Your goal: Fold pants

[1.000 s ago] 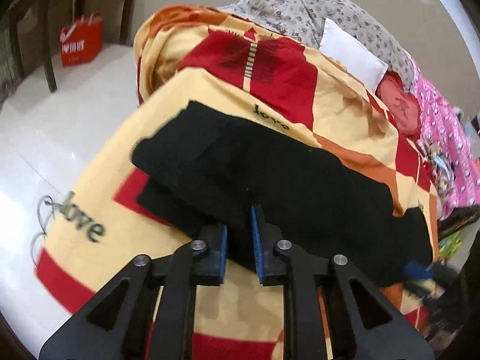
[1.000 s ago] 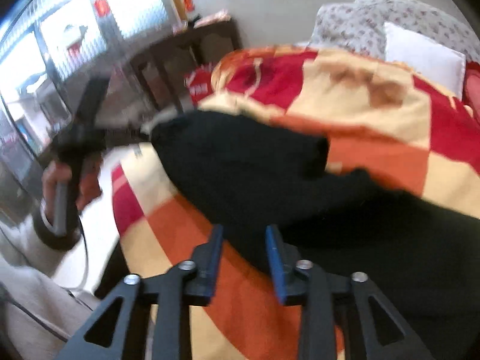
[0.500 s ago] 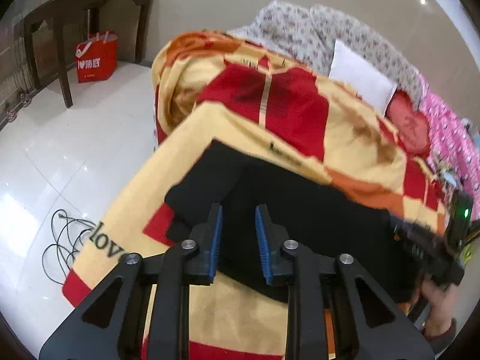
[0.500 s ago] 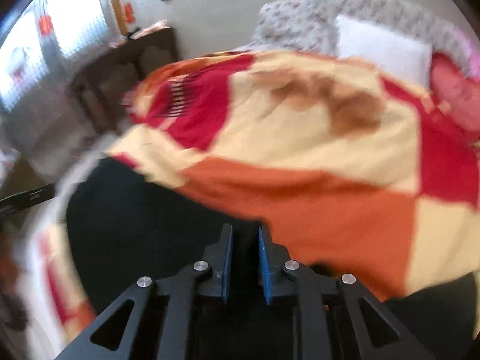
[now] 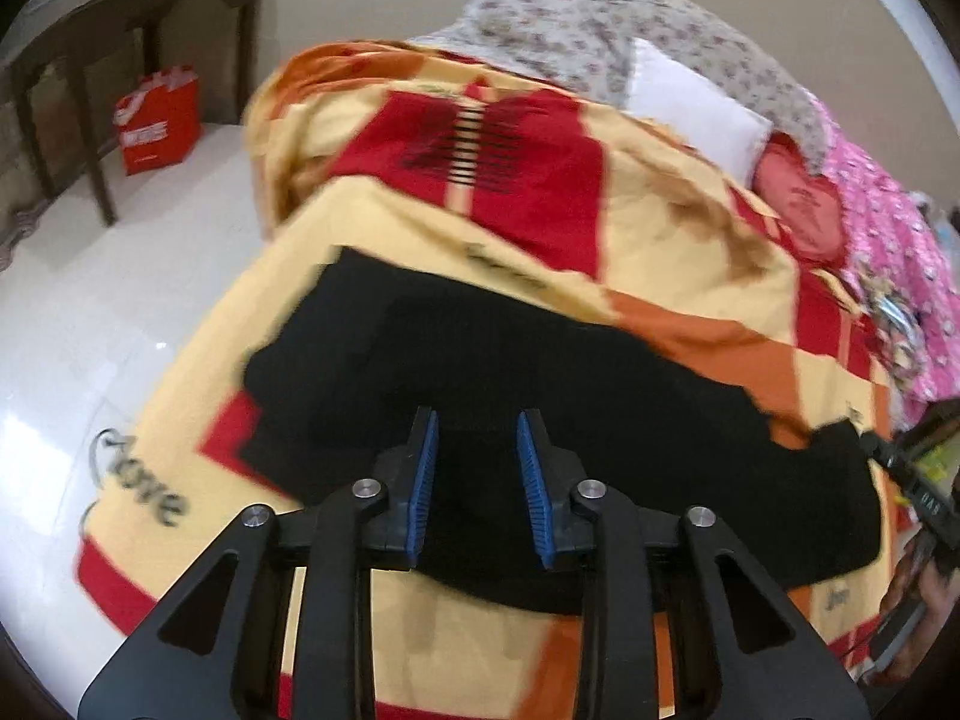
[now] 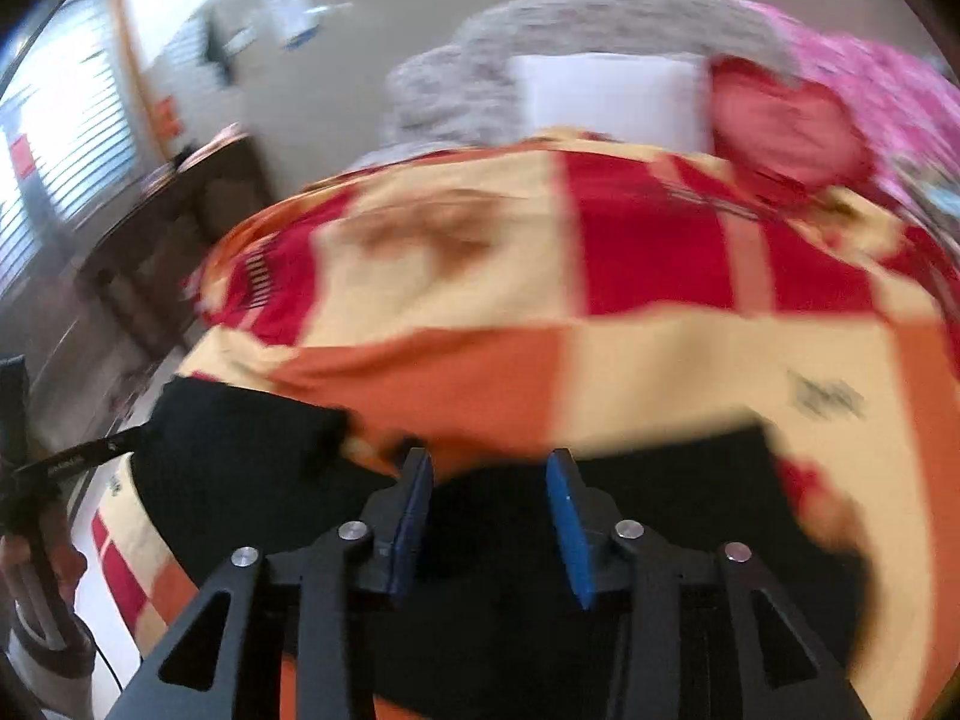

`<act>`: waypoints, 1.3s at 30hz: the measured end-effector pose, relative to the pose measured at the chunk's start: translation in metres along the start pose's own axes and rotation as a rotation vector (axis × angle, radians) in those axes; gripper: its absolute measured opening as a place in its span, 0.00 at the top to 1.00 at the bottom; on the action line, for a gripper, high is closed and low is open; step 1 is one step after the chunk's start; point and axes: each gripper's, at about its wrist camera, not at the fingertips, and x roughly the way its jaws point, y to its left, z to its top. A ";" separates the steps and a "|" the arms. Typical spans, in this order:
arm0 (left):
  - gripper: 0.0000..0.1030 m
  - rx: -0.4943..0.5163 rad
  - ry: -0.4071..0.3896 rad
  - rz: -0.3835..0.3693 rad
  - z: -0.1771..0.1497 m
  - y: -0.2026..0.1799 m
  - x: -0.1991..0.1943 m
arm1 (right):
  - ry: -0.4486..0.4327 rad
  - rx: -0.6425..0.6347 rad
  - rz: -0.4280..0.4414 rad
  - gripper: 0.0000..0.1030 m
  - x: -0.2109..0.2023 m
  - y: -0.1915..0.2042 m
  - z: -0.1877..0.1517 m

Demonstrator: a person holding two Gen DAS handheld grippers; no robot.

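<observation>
Black pants lie spread across a yellow, red and orange blanket on a bed. My left gripper hovers over their near edge; its jaws are opening and no cloth is pinched between the blue pads. In the blurred right wrist view the pants stretch across the bottom, over the blanket. My right gripper is above them, its jaws also opening, with nothing pressed between them. A hand with the other gripper shows at the left edge.
A white pillow, a floral cover, a red cushion and pink bedding lie at the bed's far end. A dark wooden table and a red bag stand on the white tiled floor to the left.
The left jaws, nearly shut on the pants' edge a second ago, have spread apart. The right gripper swung right along the pants; its jaws narrowed, then widened again.
</observation>
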 end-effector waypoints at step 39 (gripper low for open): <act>0.71 0.152 0.090 -0.043 -0.023 -0.077 0.028 | -0.053 0.177 -0.233 0.83 -0.079 -0.085 -0.061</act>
